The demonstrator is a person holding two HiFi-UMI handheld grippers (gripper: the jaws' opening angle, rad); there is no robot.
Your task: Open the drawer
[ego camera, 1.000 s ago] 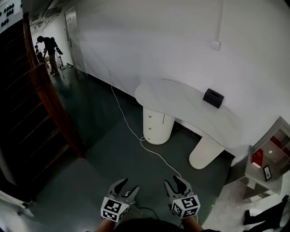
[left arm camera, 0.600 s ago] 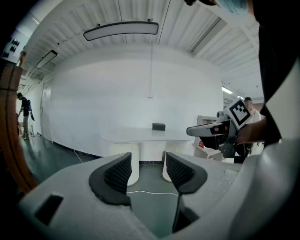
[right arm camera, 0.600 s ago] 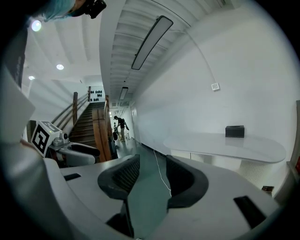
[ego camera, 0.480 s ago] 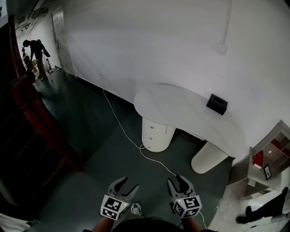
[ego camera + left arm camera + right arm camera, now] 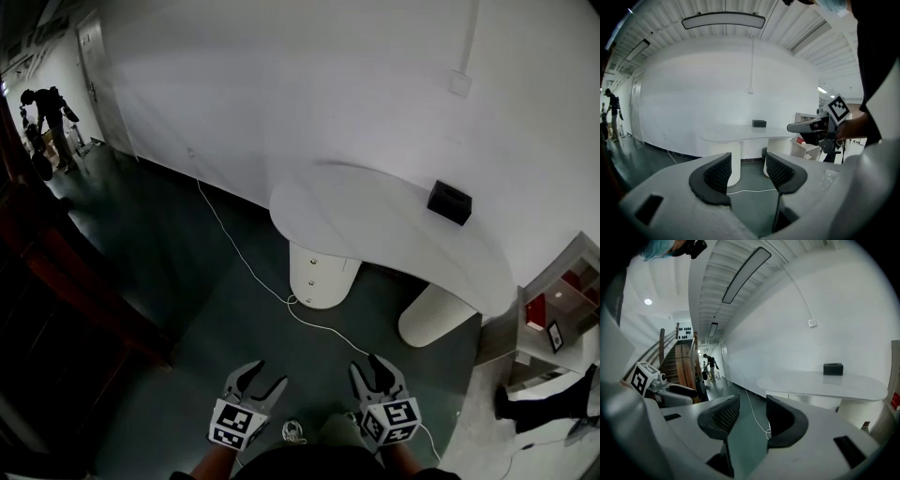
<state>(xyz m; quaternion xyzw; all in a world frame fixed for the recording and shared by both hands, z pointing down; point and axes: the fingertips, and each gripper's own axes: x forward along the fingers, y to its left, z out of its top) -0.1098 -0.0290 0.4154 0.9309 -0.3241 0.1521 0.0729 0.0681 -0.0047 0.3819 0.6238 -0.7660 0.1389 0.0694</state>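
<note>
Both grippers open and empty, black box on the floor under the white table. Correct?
Not the box: the head view shows the black box on the white table, by the wall. The left gripper and right gripper are open and empty.

White: table (image 5: 375,225), drawer pedestal (image 5: 319,277), wall (image 5: 281,84), cable (image 5: 246,267). Floor (image 5: 178,234) is dark green. Box (image 5: 449,202) is black. Left gripper (image 5: 262,378) and right gripper (image 5: 369,367): grey bodies, black ribbed pads (image 5: 717,174), black-and-white square markers. Stair wood (image 5: 84,291) is reddish-brown. Shelf item (image 5: 534,314) is red.
</note>
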